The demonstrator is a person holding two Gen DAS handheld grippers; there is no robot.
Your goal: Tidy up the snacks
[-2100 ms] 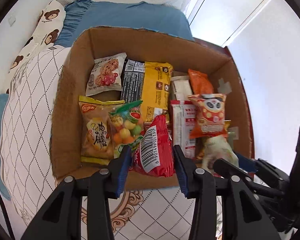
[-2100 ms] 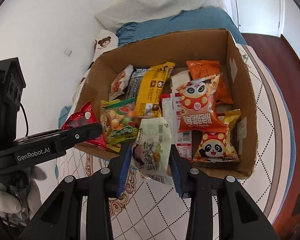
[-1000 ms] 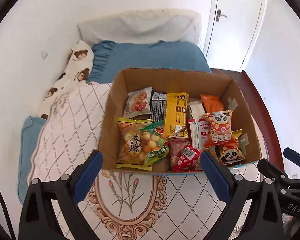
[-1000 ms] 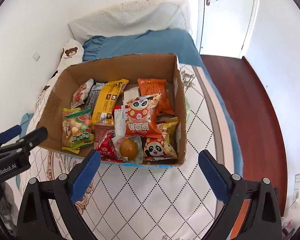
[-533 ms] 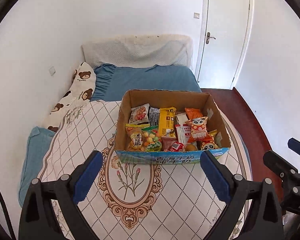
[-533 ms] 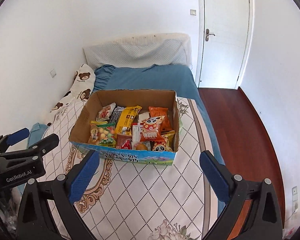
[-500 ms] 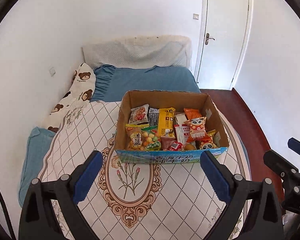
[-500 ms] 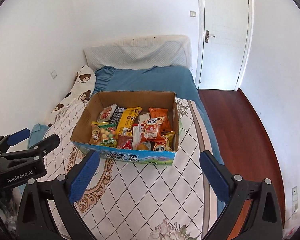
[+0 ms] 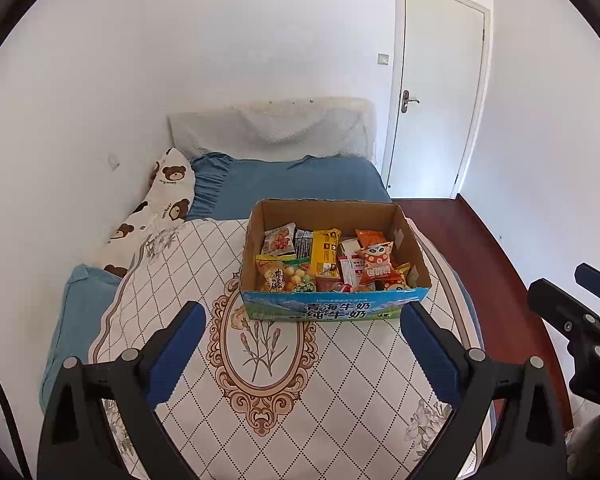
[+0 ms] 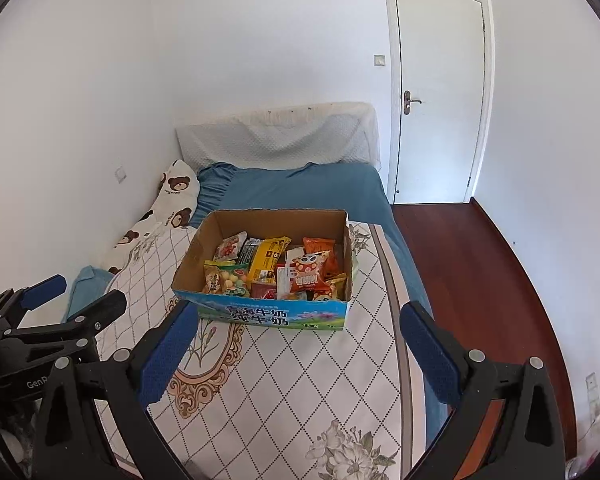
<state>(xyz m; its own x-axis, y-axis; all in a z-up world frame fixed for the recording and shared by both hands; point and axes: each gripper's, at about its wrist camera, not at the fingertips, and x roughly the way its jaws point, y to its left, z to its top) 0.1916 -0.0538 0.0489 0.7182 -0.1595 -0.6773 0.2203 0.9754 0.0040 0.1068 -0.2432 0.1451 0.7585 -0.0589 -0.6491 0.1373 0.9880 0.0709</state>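
Left wrist view: the left gripper hangs above the patterned quilt with its blue-padded jaws spread wide and nothing between them. Beyond it, toward the far end of the quilt, sits the cardboard box — packed with snacks, among them an orange panda packet and a yellow packet. The right gripper is equally wide and empty, well back from the box, which lies far and slightly left in its view. A bear-print pillow lies along the left wall — a white door stands far right.
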